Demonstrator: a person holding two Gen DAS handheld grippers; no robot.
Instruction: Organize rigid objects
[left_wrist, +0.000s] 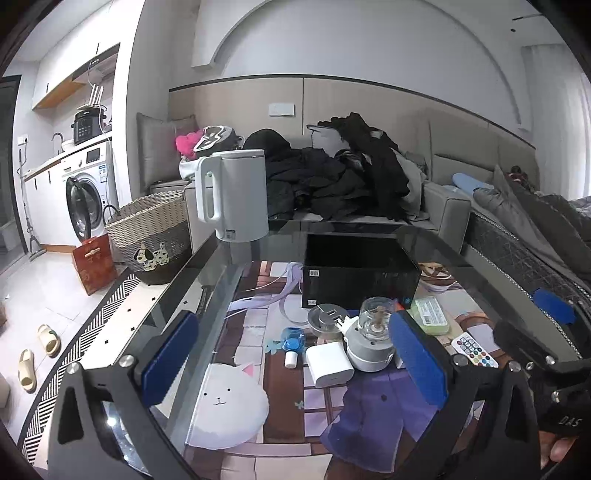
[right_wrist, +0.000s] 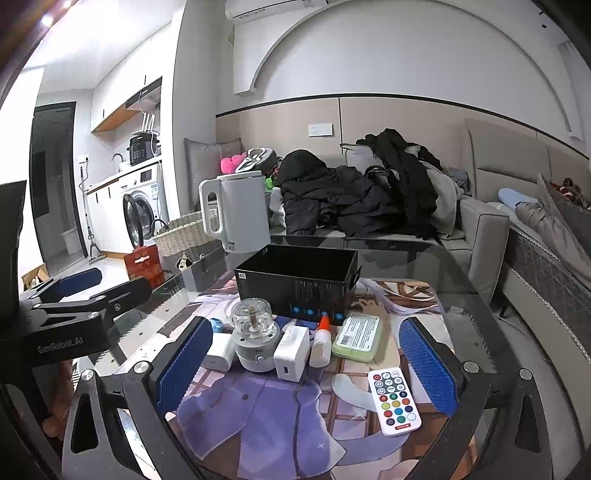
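Right wrist view: right claw gapes wide, empty, over the glass worktop; remote, green case, white adapter lie loose before the empty black box. Left claw also wide, empty. No pick started, judging by this; next is closing on one item, and only left view shows the blue bottle.

A glass counter is seen carrying a white kettle, black box, chargers, green case and remote.
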